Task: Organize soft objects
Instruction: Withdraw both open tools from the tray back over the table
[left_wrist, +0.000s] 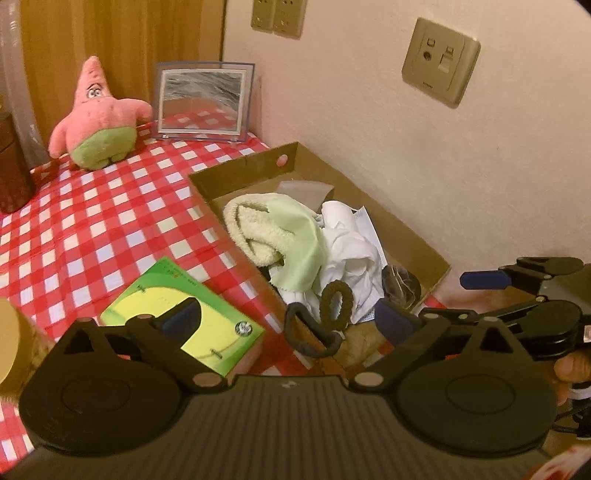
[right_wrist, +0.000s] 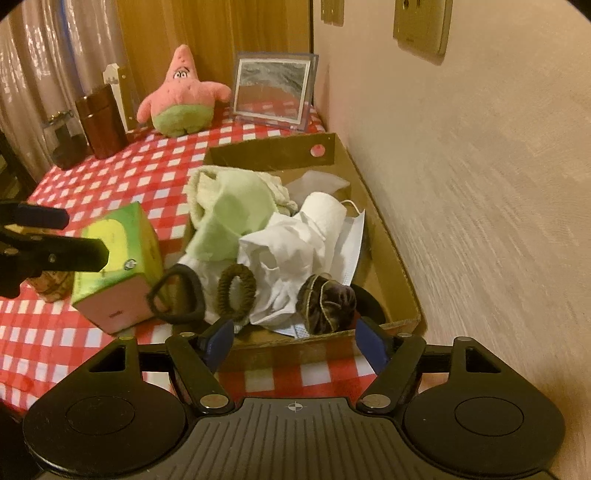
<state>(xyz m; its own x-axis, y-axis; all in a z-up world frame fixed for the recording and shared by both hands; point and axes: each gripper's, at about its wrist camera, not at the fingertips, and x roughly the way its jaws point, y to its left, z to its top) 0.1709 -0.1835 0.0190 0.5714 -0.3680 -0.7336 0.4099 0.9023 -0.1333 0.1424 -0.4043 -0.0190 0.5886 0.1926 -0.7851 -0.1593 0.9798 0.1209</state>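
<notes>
Both claws hang empty: left claw (left_wrist: 288, 325) spread to its widest, right claw (right_wrist: 293, 341) well apart too, nothing between the pads. The cardboard box (right_wrist: 384, 236) hugs the wall at 2 o'clock, collecting towel (right_wrist: 229, 206), white cloth (right_wrist: 291, 243) and scrunchie (right_wrist: 327, 302). 2 hair ties (right_wrist: 236, 291) straddle its near rim, likely dropped short. Starfish plush (right_wrist: 181, 96) waits at 11 o'clock, unsorted.

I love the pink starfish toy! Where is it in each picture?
Left wrist view: the pink starfish plush stands in the upper left, on the checkered cloth by the curtain.
Right wrist view: the plush stands at top centre-left.
Shared landmark: the framed picture stands just right of it in both.
</notes>
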